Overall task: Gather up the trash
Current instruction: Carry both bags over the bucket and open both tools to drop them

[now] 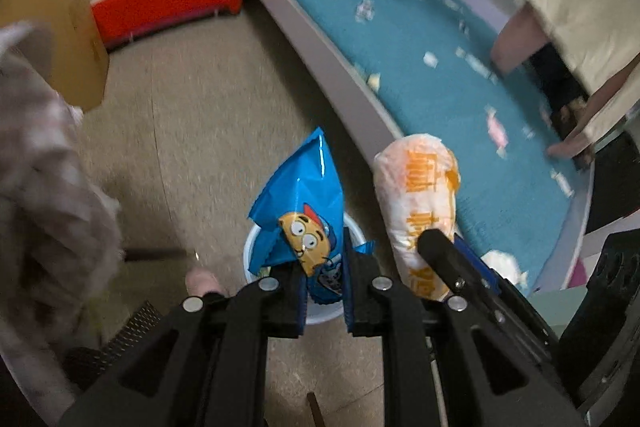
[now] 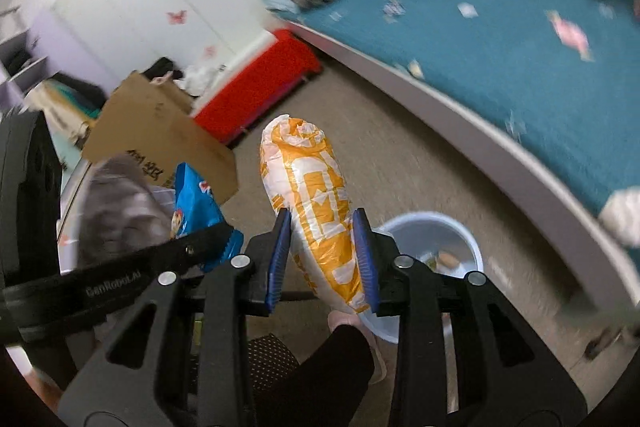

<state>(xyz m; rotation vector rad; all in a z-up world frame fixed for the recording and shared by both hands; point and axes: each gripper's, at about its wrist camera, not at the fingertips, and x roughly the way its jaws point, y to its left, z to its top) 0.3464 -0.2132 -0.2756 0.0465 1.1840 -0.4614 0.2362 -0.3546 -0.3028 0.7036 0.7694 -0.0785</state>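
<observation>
Above the bin (image 2: 432, 235) on the floor, a blue wrapper (image 1: 304, 203) is pinched in the left gripper (image 1: 324, 291). An orange bag (image 2: 316, 203) sits between the right gripper's (image 2: 324, 259) part-open fingers, beside it; more scraps lie on the bed (image 1: 440, 99), far right.

The black arm of the left tongs (image 2: 202, 245), seen from the right wrist, bears the pale lettering "GenRobot.AI". Dark print on the cardboard box (image 2: 160, 139) and orange lettering on the white wrapper (image 2: 316, 203) stay unreadable.
</observation>
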